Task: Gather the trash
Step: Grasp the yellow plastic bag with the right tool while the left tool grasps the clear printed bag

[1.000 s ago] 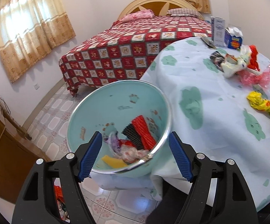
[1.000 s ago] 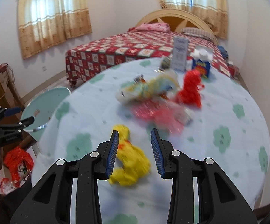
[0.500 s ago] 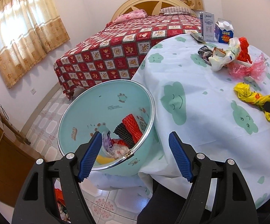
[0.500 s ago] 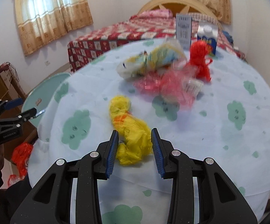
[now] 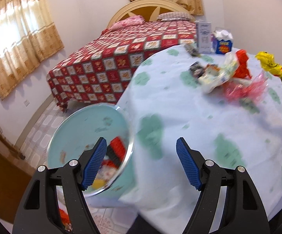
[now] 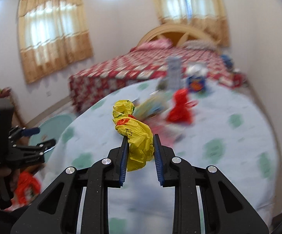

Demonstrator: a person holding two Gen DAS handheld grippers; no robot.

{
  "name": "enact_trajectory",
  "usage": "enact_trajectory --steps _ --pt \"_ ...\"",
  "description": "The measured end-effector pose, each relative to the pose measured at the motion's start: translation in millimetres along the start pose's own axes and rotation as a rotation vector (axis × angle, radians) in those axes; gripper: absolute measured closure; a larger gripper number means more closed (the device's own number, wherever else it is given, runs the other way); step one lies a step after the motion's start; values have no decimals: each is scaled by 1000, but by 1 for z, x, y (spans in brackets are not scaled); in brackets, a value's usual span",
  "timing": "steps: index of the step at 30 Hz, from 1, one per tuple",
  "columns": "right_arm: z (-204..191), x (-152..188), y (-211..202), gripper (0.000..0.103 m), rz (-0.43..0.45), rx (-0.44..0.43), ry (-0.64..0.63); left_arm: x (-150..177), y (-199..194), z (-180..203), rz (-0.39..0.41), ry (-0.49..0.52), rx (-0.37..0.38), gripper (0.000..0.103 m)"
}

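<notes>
— Between the blue pads of the right gripper (image 6: pixel 139 153) sits the crumpled yellow plastic bag (image 6: pixel 136 131). The jaws have just been closing, and now both pads press on its lower part. Its knotted top sticks out in front of the fingertips, above the table.

— And the left gripper (image 5: pixel 141 162)?

— Its jaws stand wide apart with nothing between them. It hovers over the edge of the round table (image 5: pixel 209 128), which wears a pale blue cloth with green cloud shapes. Just beside this edge, lower than the tabletop, is the light green trash bin (image 5: pixel 86 130). Inside it I see red, black and yellow scraps, but they are blurred.

— What else lies on the table?

— A red net bag (image 6: pixel 180 109), a pink crinkled wrapper (image 5: pixel 246 88) and a pale wrapper (image 5: pixel 217 76) lie near each other. Toward the far edge stand a white carton (image 5: pixel 204 37) and a blue box (image 5: pixel 223 45). Behind the table is a bed with a red checked cover (image 5: pixel 121 62).
</notes>
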State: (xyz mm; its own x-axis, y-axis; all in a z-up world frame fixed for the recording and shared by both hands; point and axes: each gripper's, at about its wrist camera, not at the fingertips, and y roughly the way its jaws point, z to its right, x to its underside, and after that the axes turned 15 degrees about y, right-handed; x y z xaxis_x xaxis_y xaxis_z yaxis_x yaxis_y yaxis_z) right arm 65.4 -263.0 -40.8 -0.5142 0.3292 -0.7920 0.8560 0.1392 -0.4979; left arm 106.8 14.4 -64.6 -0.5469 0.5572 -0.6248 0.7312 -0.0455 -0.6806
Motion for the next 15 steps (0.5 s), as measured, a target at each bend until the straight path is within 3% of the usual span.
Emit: enact_trajectory --steps 3,9,15 --pt "37 -15 -3 78 36 86 44 -25 4 19 30 19 29 30" --pt "86 -20 6 77 40 152 116 -71 20 58 79 74 77 30" --pt "82 -7 22 77 19 160 128 -102 46 81 72 109 120 30"
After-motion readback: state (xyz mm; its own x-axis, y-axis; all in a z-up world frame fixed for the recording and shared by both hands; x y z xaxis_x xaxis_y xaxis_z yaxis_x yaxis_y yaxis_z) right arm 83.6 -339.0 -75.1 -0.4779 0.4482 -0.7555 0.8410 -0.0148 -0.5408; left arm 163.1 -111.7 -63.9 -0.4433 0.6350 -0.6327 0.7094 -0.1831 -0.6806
